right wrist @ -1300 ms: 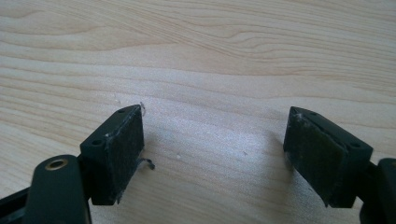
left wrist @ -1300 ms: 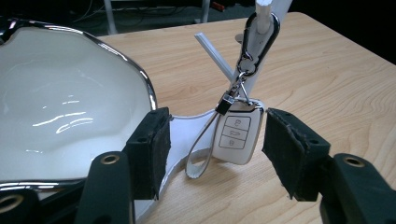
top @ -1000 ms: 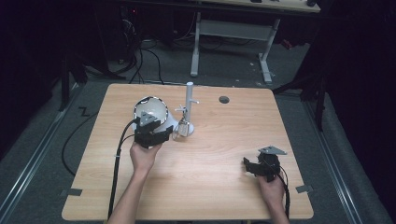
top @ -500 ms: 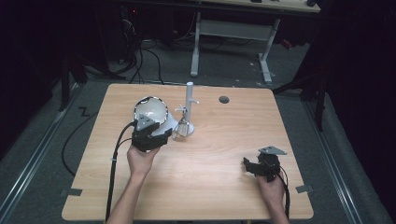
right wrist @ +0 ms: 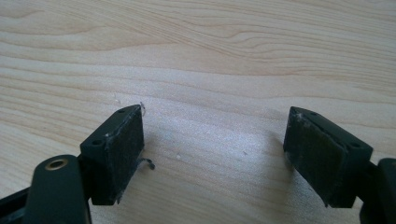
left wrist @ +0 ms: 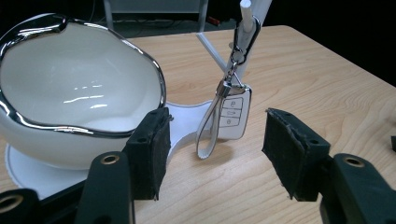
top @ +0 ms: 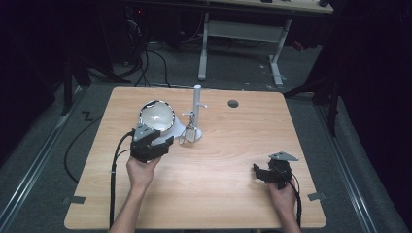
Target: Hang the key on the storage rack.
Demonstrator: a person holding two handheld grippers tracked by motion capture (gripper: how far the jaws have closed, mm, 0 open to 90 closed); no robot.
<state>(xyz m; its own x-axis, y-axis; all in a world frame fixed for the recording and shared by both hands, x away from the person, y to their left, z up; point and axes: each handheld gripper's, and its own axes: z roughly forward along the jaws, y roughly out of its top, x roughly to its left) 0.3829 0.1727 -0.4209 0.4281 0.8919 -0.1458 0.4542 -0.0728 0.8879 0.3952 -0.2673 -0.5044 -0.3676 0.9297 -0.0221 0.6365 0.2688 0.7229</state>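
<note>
A white bowl with a silver rim (top: 156, 116) (left wrist: 70, 84) stands on a flat white base (left wrist: 187, 116) left of centre on the table. From the same base rises a white post (top: 197, 104), and a white car key fob (top: 187, 133) (left wrist: 232, 112) hangs from it by a metal clip (left wrist: 243, 35) and a loop strap. My left gripper (top: 158, 141) (left wrist: 215, 128) is open just in front of the bowl and the fob, with nothing between its pads. My right gripper (top: 258, 171) (right wrist: 215, 126) rests open low over bare wood at the near right.
The wooden table (top: 218, 194) has a dark round cable hole (top: 233, 103) near its far edge. A black cable (top: 114, 184) trails from the left gripper down the table's near left. Desk legs and cables stand on the dark floor beyond.
The left gripper has drawn back a little toward the near left, away from the bowl and fob. The right gripper has stayed where it was.
</note>
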